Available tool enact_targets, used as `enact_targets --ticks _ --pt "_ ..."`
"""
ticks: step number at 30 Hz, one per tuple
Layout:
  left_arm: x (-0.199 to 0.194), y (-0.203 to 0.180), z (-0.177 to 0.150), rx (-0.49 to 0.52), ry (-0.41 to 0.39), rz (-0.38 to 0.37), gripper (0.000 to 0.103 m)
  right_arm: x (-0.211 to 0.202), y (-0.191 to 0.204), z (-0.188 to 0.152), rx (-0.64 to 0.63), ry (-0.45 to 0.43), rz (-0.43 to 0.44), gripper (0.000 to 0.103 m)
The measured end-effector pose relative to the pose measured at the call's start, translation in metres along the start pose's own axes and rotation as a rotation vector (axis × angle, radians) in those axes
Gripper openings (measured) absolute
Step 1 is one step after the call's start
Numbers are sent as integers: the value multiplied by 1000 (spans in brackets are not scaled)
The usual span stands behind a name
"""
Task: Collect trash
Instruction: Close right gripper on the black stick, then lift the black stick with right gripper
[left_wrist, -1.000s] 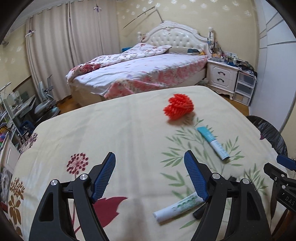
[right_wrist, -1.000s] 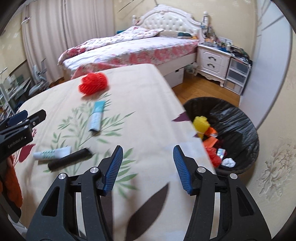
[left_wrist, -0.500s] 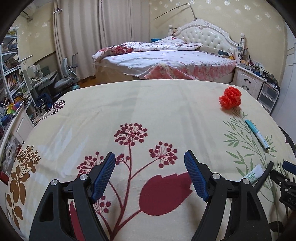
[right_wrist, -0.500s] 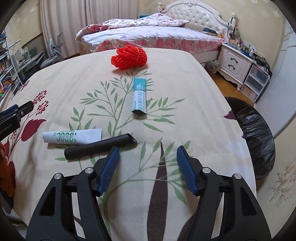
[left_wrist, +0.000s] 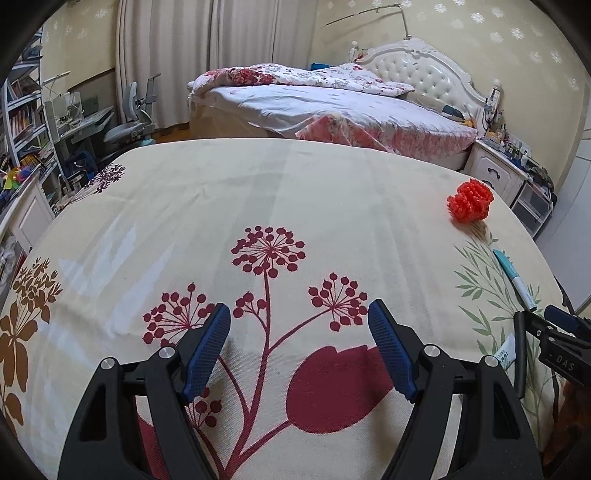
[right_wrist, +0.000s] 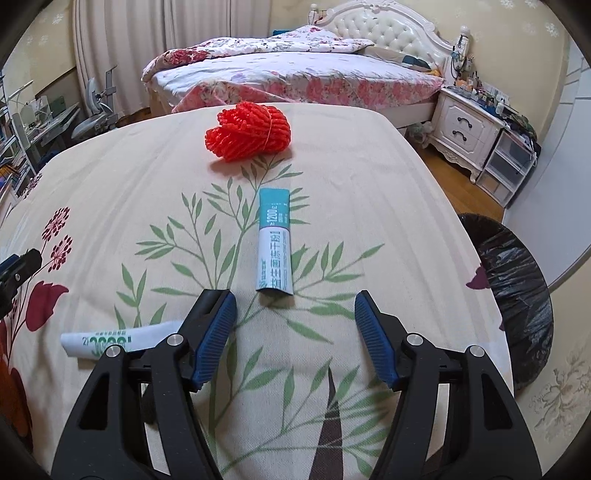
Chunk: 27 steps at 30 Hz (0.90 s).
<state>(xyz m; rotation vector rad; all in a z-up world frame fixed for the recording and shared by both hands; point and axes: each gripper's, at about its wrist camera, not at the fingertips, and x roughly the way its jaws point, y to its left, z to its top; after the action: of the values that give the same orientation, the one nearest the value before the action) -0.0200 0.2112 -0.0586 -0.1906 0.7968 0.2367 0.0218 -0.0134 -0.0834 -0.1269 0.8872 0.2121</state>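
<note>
Teal and white sachet (right_wrist: 275, 242): a flat printed paper packet, lying on the cloth just ahead of the right claw (right_wrist: 295, 332), slightly toward its left finger; nothing touches it. In the left wrist view it is a thin strip (left_wrist: 515, 278) far to the right of the left claw.
White sachet with green print (right_wrist: 110, 341): lies flat, to the left of the right claw, partly hidden behind its left finger.
Black tube (left_wrist: 520, 354): a dark slim stick, lying beside the white sachet, just by the right claw; in the right wrist view it is mostly hidden under that claw.
Red foam net (right_wrist: 249, 131): a crumpled bundle of red mesh, well ahead of the right claw, beyond the teal sachet.
Right claw: the blue pads stand apart and have just been opening; only cloth is between them.
Left claw (left_wrist: 299, 341): the pads stand wide apart over a dark red flower print, holding nothing; all the trash is off to its right.
Black bin (right_wrist: 517, 295): round, lined with a shiny black bag, on the floor to the right of the right claw, beside the worktop edge.
Worktop (right_wrist: 369, 155): covered with a cream cloth with green leaves and red flowers.
Behind: a bed (right_wrist: 295, 74) with floral sheets and a white nightstand (right_wrist: 465, 129).
</note>
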Motion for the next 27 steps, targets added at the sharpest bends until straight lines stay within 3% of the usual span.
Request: enact_targets --ticks 5,11,17,27 --pt "-1 2 0 -6 -1 -6 75 -13 -4 -6 40 -22 -15 65" --pt "-2 3 0 -11 -7 -1 75 -32 14 -11 10 -49 28 65" --pt "-4 6 0 -27 -11 -5 75 -24 33 -21 -55 -4 36 65" --pt "-5 6 0 -20 -12 -4 75 -25 22 -25 -41 6 22 47"
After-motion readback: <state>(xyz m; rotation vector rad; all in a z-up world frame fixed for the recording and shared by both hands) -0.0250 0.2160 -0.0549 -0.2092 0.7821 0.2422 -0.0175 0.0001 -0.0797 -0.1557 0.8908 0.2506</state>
